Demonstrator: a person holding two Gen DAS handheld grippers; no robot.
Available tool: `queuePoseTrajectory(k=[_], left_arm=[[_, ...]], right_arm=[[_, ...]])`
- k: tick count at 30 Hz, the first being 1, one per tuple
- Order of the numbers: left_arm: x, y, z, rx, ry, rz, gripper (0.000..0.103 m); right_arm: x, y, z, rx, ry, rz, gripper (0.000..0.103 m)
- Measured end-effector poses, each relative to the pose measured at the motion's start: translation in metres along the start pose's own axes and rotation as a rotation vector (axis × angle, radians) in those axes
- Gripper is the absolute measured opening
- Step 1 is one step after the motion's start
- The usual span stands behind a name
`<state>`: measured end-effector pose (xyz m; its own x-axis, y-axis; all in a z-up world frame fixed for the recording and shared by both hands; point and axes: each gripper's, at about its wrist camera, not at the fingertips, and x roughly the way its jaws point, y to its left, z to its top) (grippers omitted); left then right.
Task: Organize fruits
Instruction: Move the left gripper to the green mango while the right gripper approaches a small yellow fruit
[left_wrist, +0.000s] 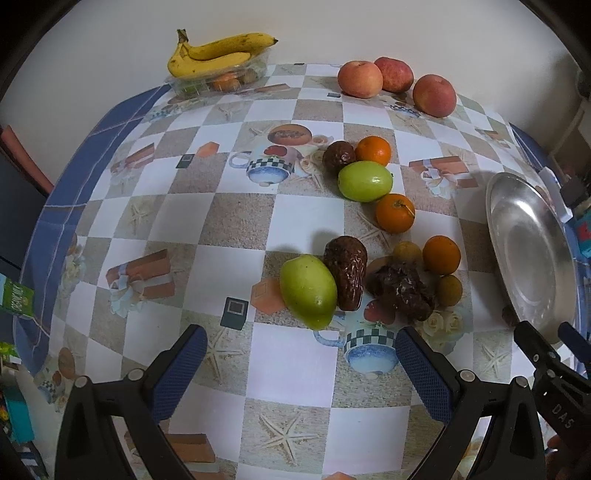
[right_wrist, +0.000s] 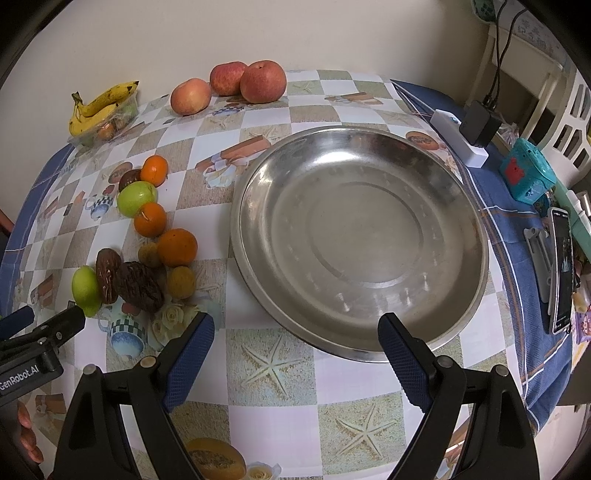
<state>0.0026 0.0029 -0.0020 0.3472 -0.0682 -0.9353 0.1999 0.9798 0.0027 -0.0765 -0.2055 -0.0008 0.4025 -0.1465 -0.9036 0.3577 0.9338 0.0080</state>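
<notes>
Loose fruit lies on the checkered table: a near green fruit, brown dates, several oranges, small yellow fruits and a far green fruit. Three apples sit at the back. An empty steel plate lies to the right. My left gripper is open just short of the near green fruit. My right gripper is open at the plate's near rim.
A clear tray with bananas and small fruit stands at the back left. Right of the plate lie a white power strip, a teal box and a phone near the table's edge.
</notes>
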Motion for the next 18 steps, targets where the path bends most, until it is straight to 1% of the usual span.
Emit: queuePoseTrajectory(k=[3,5,9,13,14,17,18], left_arm=[[0.001,0.002,0.001,-0.012,0.002,-0.015,0.103],[0.000,0.004,0.003,-0.023,-0.005,-0.011,0.103],[-0.002,0.013,0.010,-0.077,-0.018,-0.022,0.103],[-0.003,0.023,0.018,-0.125,-0.033,-0.033,0.103],[-0.004,0.026,0.020,-0.137,-0.037,-0.033,0.103],[-0.008,0.032,0.029,-0.168,-0.052,-0.029,0.103],[-0.012,0.034,0.033,-0.170,-0.083,-0.023,0.103]], right_arm=[[0.000,-0.001,0.001,0.002,0.000,-0.001,0.091],[-0.002,-0.002,0.003,0.012,-0.011,0.011,0.091],[-0.015,0.005,0.013,0.013,-0.078,0.028,0.091],[-0.026,0.017,0.027,0.008,-0.118,0.054,0.092],[-0.027,0.021,0.031,0.004,-0.122,0.062,0.094],[-0.025,0.031,0.041,0.006,-0.099,0.101,0.094],[-0.024,0.034,0.045,0.011,-0.090,0.117,0.094]])
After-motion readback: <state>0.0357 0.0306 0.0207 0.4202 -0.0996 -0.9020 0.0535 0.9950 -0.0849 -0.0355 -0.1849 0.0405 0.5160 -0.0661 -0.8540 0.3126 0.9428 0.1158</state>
